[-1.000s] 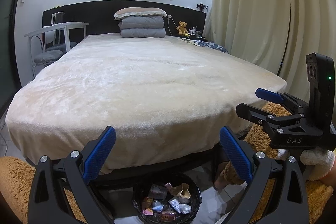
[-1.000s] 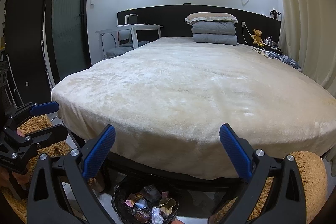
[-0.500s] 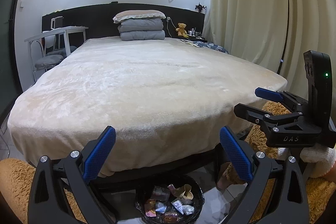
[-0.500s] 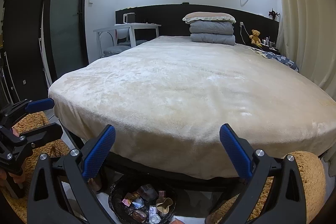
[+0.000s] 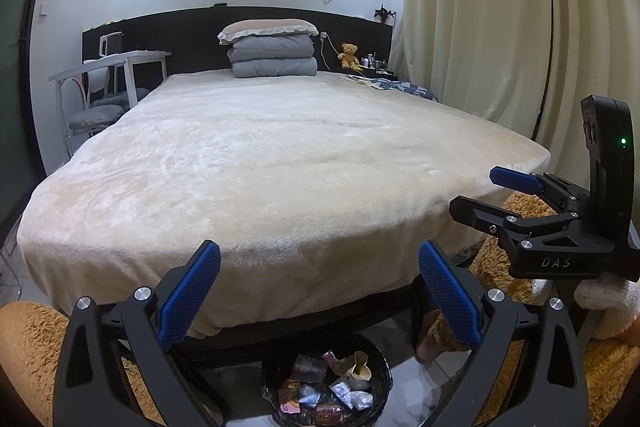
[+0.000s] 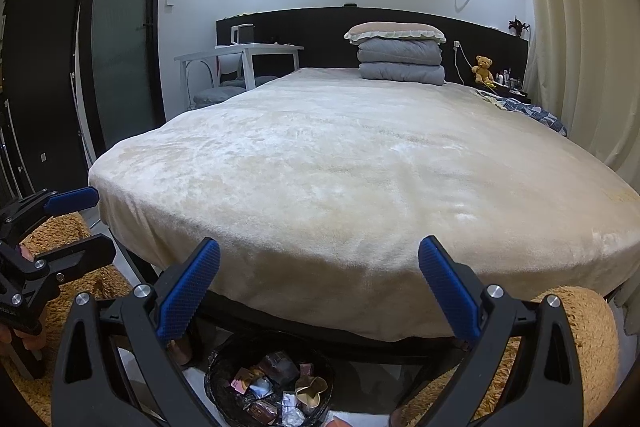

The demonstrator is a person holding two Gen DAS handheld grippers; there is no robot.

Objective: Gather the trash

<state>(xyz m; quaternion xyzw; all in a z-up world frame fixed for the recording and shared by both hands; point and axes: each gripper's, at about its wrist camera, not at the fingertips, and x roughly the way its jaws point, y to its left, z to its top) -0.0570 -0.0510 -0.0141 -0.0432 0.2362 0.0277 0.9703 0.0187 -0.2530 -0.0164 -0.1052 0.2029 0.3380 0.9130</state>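
Both claws — left claw and right claw — hang spread and empty above the bin of wrappers at the bed's foot edge.

left gripper fingers spread, right gripper likewise

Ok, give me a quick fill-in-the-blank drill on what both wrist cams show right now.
1. The bin on the floor at the foot of the bed is lined with a ____ bag.
2. Both the left tongs and the right tongs are ____ and hold nothing.
3. The pillow lies on folded ____ quilts.

Missing words: black; open; grey
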